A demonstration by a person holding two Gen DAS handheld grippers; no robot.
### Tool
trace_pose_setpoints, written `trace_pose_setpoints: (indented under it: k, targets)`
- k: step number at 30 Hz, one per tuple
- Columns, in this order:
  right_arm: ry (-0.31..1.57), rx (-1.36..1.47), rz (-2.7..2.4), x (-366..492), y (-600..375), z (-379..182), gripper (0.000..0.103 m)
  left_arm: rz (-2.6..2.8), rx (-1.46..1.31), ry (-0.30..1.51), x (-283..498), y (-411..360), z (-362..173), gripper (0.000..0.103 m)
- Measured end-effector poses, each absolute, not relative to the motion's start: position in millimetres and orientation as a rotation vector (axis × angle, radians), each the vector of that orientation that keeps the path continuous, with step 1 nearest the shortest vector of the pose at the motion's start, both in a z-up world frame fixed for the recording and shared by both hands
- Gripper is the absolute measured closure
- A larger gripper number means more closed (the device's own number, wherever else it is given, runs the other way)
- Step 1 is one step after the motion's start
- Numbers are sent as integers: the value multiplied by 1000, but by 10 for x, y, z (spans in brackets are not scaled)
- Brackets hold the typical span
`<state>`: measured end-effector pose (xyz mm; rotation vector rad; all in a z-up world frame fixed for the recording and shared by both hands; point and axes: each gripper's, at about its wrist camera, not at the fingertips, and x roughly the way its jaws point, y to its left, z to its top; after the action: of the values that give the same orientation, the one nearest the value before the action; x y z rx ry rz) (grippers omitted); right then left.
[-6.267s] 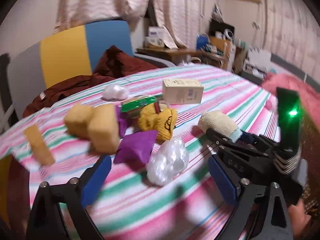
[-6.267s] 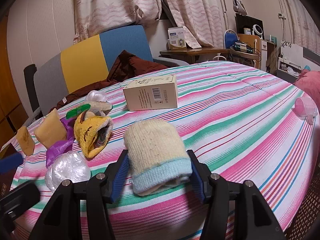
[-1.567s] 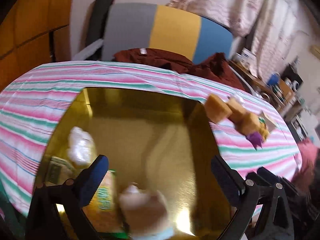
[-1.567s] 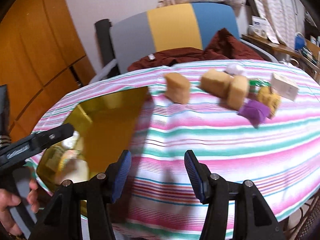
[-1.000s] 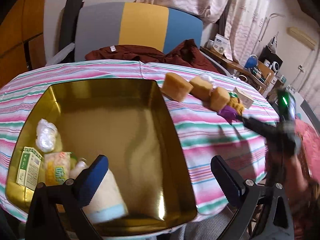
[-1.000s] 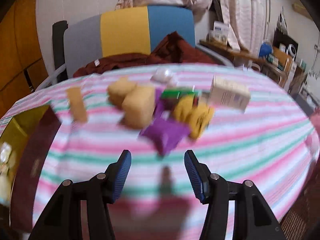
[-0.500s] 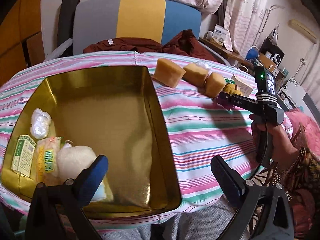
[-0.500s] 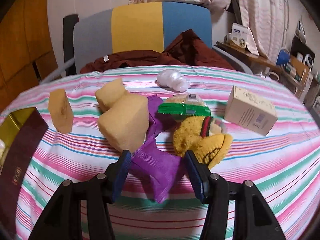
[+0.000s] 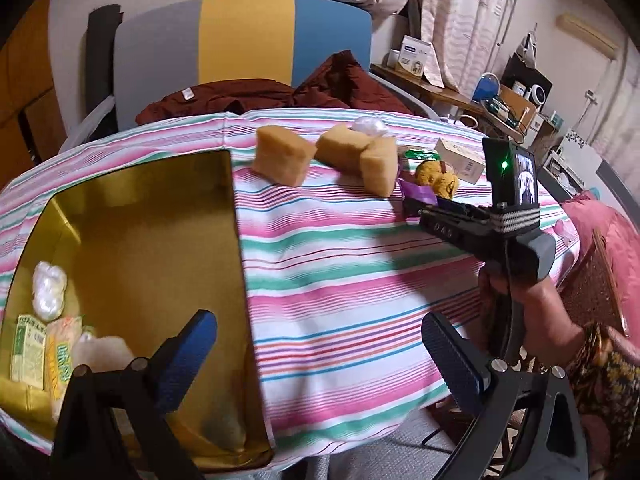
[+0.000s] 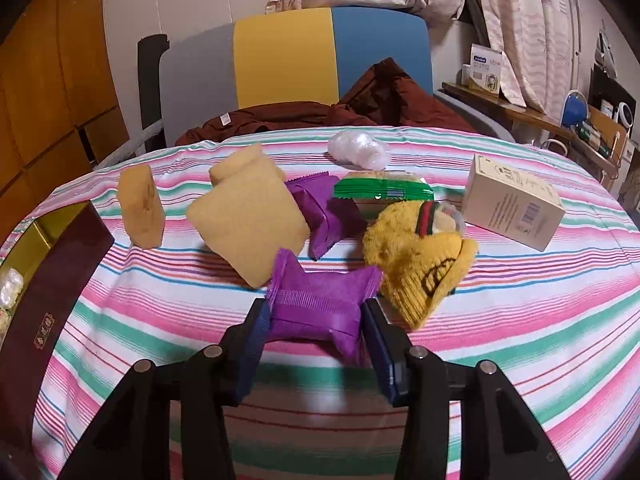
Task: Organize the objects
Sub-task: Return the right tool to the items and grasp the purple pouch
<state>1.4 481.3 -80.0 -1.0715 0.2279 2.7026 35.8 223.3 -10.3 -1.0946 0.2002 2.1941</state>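
Observation:
My right gripper (image 10: 316,312) has its two fingers pressed against the sides of a purple snack packet (image 10: 320,300) lying on the striped tablecloth; it also shows in the left wrist view (image 9: 418,196). My left gripper (image 9: 316,344) is open and empty, above the near right corner of the gold box (image 9: 236,240). The box holds a cream sock roll (image 9: 102,354), a white plastic bundle (image 9: 48,288) and snack packs (image 9: 30,344). On the table lie three yellow sponges (image 10: 246,224), a yellow sock (image 10: 420,264), a second purple packet (image 10: 328,212), a green packet (image 10: 380,190) and a cardboard box (image 10: 512,208).
A white plastic bundle (image 10: 356,150) lies at the back of the table. A chair with a dark red cloth (image 10: 320,108) stands behind it. The box's maroon outer wall (image 10: 52,292) is at the left. A cluttered side table (image 9: 500,104) is at the far right.
The cream sock roll went from my right gripper into the gold box. My right gripper moved back to the pile and closed on the purple packet. The left gripper pulled back.

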Motion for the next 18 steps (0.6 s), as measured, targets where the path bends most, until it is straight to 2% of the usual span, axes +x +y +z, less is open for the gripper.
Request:
trace_pose_setpoints:
  k: [5, 18]
  targets:
    - [210, -1026, 2686, 106, 4769, -807, 58, 2198, -1108, 213, 265, 2402, -100, 0]
    - [361, -901, 2603, 299, 4976, -805, 60, 2219, -1109, 251, -85, 2988, -97, 0]
